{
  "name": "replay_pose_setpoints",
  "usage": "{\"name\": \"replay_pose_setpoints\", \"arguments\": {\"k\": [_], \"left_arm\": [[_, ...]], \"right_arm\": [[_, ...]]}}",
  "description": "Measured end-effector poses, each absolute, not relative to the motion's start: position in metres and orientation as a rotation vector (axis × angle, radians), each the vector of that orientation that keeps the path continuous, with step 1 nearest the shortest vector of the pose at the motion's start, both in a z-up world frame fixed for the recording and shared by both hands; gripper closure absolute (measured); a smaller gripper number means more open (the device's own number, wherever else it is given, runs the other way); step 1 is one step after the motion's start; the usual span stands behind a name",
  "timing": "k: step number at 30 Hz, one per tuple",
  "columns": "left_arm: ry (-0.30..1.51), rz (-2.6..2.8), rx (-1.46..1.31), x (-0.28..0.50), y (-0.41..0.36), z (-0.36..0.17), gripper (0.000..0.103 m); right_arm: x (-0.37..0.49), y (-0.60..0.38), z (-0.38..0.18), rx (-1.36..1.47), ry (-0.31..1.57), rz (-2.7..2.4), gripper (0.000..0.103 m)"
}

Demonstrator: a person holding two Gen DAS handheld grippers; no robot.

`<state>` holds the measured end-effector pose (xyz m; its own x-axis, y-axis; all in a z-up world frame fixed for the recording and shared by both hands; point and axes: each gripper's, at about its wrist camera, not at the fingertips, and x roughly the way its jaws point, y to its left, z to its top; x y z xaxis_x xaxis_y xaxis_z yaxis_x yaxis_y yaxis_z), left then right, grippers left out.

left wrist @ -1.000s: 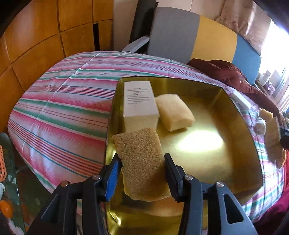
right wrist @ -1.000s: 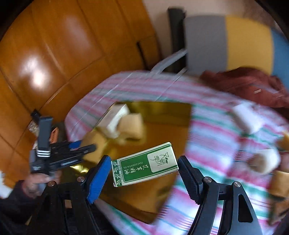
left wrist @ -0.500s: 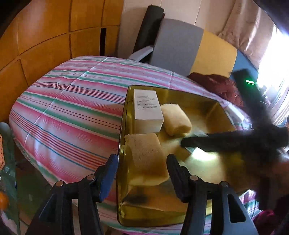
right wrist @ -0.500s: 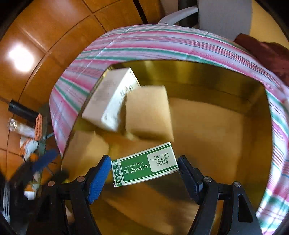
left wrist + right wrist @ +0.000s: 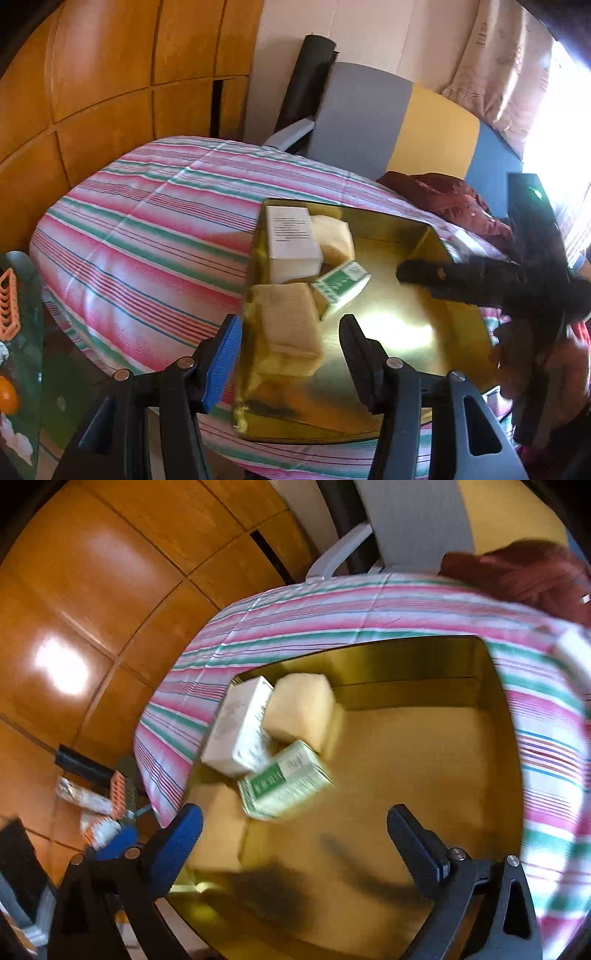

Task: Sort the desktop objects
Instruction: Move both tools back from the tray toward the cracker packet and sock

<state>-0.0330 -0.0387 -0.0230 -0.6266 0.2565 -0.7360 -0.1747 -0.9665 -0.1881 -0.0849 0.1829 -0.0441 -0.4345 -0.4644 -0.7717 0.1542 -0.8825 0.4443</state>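
Striped tablecloth point(image 5: 140, 236), green-and-white box point(image 5: 286, 781) in gold tray point(image 5: 424, 686), right gripper point(image 5: 295, 834) jaws opening, empty

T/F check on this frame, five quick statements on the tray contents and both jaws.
1. The green box lies inside the gold tray. True.
2. The right gripper grips the green box. False: its jaws are opening, nothing between them.
3. The white box sits outside the tray on the striped cloth. False: it is in the tray.
4. Two sponges are in the tray. True: near sponge, far sponge.
5. The left gripper clamps the near sponge. False: pads clear of it.
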Motion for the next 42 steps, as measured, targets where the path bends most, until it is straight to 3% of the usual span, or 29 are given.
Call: {"name": "replay_pose_setpoints", "arguments": {"k": [6,13,19,26,42], "left_arm": [[-0.109,2.543,-1.189,-0.026,-0.01,-0.021,0.048],[-0.074,2.398,-1.201,-0.021,0.034,-0.023,0.048],[0.0,2.304,-1.189,-0.011,0.073,-0.02,0.048],[0.082,2.182,-1.177,-0.003,0.121,-0.017,0.048],[0.307,2.093,-1.066,0.028,0.212,-0.008,0.048]], "right_arm": [[-0.043,0.205,-0.034,1.362,-0.297,-2.487,0.002],[0.003,0.267,-0.026,1.353,-0.345,-2.642,0.001],[0.038,0.33,-0.025,1.391,-0.459,-2.765,0.001],[0.082,0.413,-0.02,1.439,-0.716,-2.904,0.001],[0.155,0.511,-0.011,1.493,-0.983,-3.137,0.0]]}}
